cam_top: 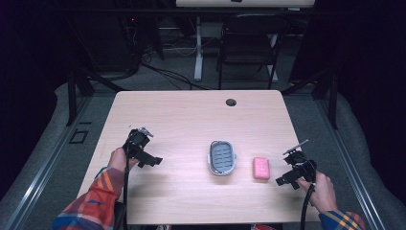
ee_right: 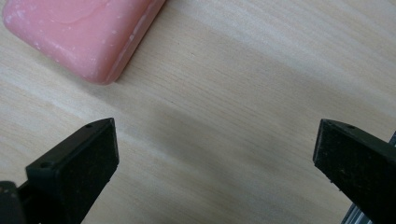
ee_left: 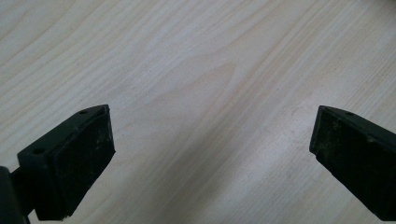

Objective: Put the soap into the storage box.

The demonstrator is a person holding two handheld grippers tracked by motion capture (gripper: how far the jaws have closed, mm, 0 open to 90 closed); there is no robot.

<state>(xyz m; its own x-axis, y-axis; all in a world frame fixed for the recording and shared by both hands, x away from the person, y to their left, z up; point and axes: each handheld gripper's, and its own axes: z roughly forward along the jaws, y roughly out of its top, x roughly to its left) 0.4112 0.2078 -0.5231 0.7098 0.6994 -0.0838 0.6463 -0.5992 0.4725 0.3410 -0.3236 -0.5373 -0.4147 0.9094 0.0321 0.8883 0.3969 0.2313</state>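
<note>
Soap (cam_top: 261,167) just beside right tool (cam_top: 286,180) — wide-open jaws, nothing between.

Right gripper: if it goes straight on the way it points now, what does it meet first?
Probably the pink soap bar; the open right gripper points at bare table just beside it.

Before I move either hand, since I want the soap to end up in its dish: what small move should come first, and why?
Probably ease the right gripper forward toward the pink soap bar until the bar sits between its jaws. They stand wide open with nothing between them, and the bar lies flat on the table just ahead, beside the grey soap dish. The left gripper is farther off.
</note>
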